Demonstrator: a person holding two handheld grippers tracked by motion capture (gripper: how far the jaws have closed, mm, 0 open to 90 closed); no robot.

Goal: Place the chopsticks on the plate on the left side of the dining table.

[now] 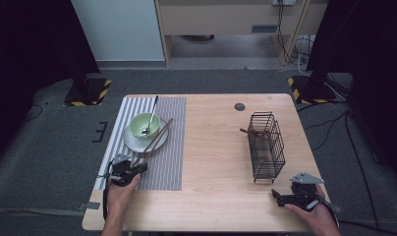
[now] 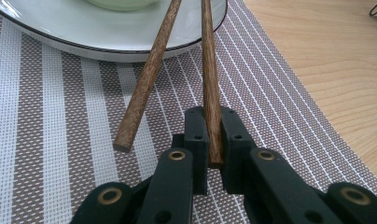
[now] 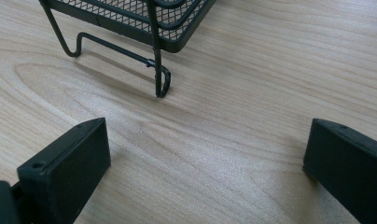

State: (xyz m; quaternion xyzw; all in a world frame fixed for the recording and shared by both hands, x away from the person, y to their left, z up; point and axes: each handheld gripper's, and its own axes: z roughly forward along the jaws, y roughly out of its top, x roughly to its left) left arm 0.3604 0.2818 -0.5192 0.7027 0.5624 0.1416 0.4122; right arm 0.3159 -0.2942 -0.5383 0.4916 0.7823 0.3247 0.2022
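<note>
1. High view, item one: we log the left gripper (image 1: pixel 137 169) at 7 o'clock on the table (image 1: pixel 216 147), over the striped placemat (image 1: pixel 169 162), and the right gripper (image 1: pixel 285 198) at 5 o'clock on bare wood.
2. Left gripper: in the left gripper view its jaws are pressed together on the near end of one chopstick (image 2: pixel 211 93). The second chopstick (image 2: pixel 147 79) lies free just beside it, its far part leaning on the plate (image 2: pixel 46 28).
3. Right gripper: in the right gripper view its jaws stand spread, nothing between them, resting near the foot of the wire rack (image 3: pixel 154 28).
4. Setting: the green bowl (image 1: pixel 142 124) with a spoon (image 1: pixel 151 117) sits on the plate at 10 o'clock; the rack stands at 3 o'clock.
5. Step, as we judge it: one chopstick gripped, lift not yet begun.
6. Next move: we expect a level lift clear of the plate rim, without nudging the loose stick or bowl.
7. Writing: no brand, label or lettering that we can read.
</note>
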